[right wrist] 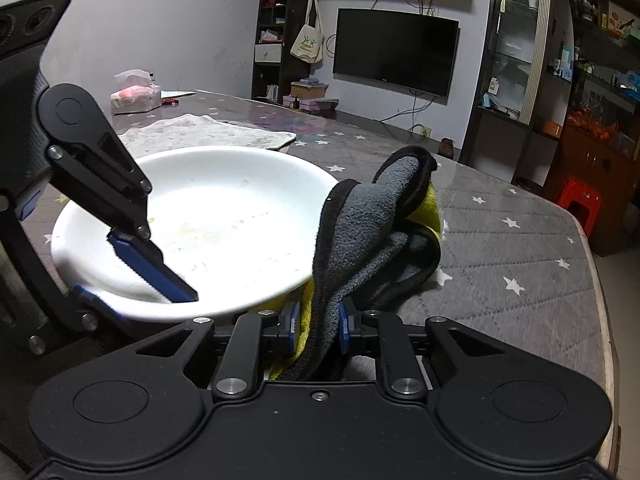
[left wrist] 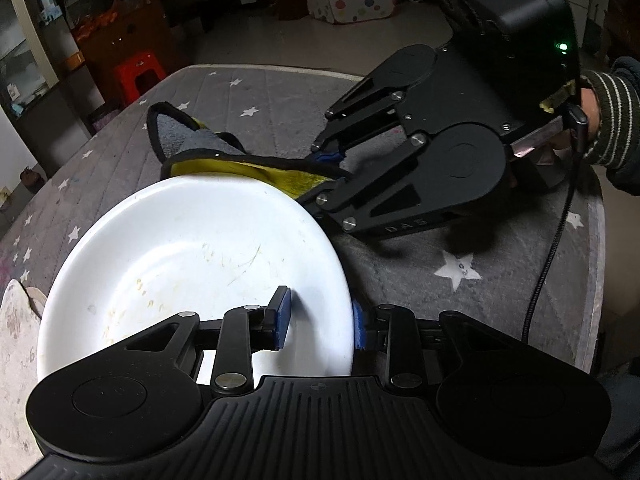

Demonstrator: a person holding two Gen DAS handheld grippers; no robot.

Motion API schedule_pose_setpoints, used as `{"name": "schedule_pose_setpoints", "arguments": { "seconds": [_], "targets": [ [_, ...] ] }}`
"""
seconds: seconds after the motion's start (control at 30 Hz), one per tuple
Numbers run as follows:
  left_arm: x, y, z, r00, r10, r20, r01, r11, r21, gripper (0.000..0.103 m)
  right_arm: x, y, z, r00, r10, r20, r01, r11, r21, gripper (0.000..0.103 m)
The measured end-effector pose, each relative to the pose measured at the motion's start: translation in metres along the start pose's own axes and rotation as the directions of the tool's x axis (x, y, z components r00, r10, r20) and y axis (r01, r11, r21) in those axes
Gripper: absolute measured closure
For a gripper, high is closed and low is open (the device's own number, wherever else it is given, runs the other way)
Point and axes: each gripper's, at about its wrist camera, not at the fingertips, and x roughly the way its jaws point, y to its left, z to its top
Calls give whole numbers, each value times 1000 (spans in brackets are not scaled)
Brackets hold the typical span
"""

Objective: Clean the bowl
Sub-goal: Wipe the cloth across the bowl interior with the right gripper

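Bowl: white bowl sits on the star-print table cover, nearest the left wrist camera; faint yellowish streaks and smears show on its inner floor.
Left gripper: left gripper straddles the bowl's near rim, one blue pad inside the bowl and one outside; the pads look pressed onto the rim, pinching it.
Right gripper: right gripper is pinching a bunched cloth, grey with black edging and a yellow underside, just beside the bowl's rim on its far side as seen from the left wrist.
Step in hand: judged to be bringing the cloth into the bowl to wipe.
Doing it well: keep the rim clamp firm so the bowl does not slide or tip; lead with a broad fold of cloth, press over the streaked floor, sweep toward the rim.
Risk: the loose cloth tail may drag under the rim instead of inside.
Writing: "DAS" reads on the right gripper's finger link in the left wrist view.
Farther off: pale mat beyond the bowl, then a wall television.
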Motion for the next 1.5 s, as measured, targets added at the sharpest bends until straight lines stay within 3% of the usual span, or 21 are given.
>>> {"name": "schedule_pose_setpoints", "arguments": {
  "seconds": [0.7, 1.5],
  "targets": [
    [-12, 19, -18, 997, -81, 2, 81, 996, 32, 73, -42, 37, -17, 999, 43, 0, -43, 999, -14, 83],
    [7, 35, -8, 996, -84, 5, 84, 996, 38, 73, 0, -3, -2, 999, 43, 7, -43, 997, -64, 82]
  ]
}}
